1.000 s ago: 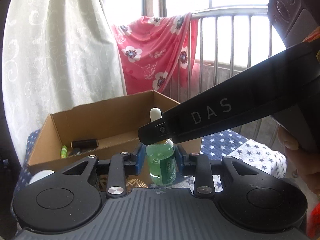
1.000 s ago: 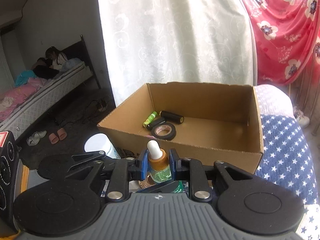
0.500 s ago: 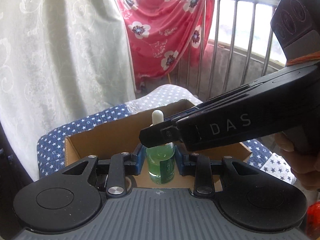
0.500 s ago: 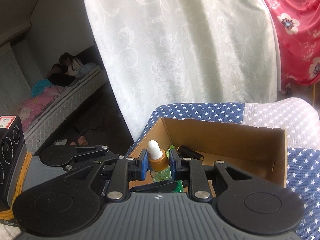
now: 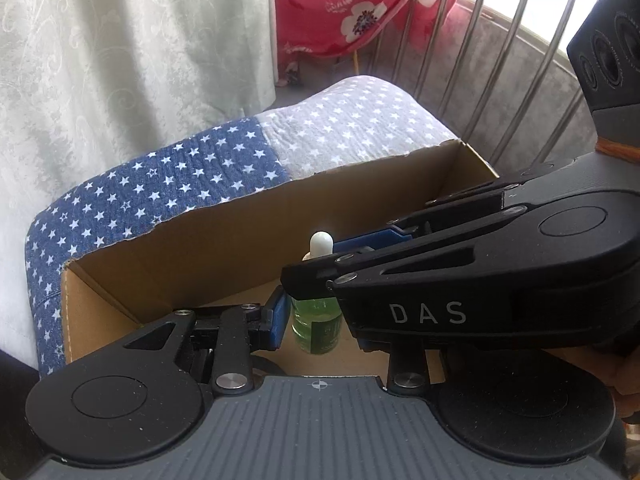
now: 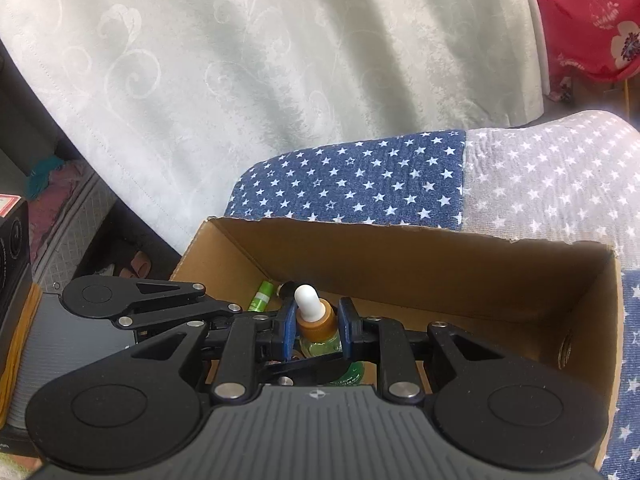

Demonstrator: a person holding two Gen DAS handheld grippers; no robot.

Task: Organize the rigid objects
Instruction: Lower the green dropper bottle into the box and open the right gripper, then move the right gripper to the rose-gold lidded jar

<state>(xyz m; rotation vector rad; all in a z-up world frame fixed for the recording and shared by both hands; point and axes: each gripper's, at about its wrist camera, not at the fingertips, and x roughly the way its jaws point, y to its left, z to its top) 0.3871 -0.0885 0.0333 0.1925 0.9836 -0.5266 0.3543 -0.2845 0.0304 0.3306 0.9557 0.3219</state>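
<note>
Both grippers clamp 1 dropper bottle (image 5: 316, 326) over the open cardboard box (image 5: 224, 240); the left gripper (image 5: 320, 320) holds the green glass body between its blue pads (image 5: 276, 320), narrow; the right gripper (image 6: 318, 326) pinches the amber collar (image 6: 316, 322) just under the white bulb (image 6: 306, 302), its jaws close together on it; in the left view the right gripper crosses in from the right above the bottle's body, hiding the neck; the bottle stands roughly upright, bulb up, inside the box's outline, and whether its base touches the floor cannot be told; in the box, behind the bottle, lie a green tube (image 6: 262, 296) and a dark item (image 6: 285, 289), mostly hidden; the box sits on a star-print cloth (image 6: 360, 188), blue and grey; a pale curtain (image 6: 280, 60) hangs behind, a red floral cloth (image 5: 340, 4) beside metal bars (image 5: 472, 52)
</note>
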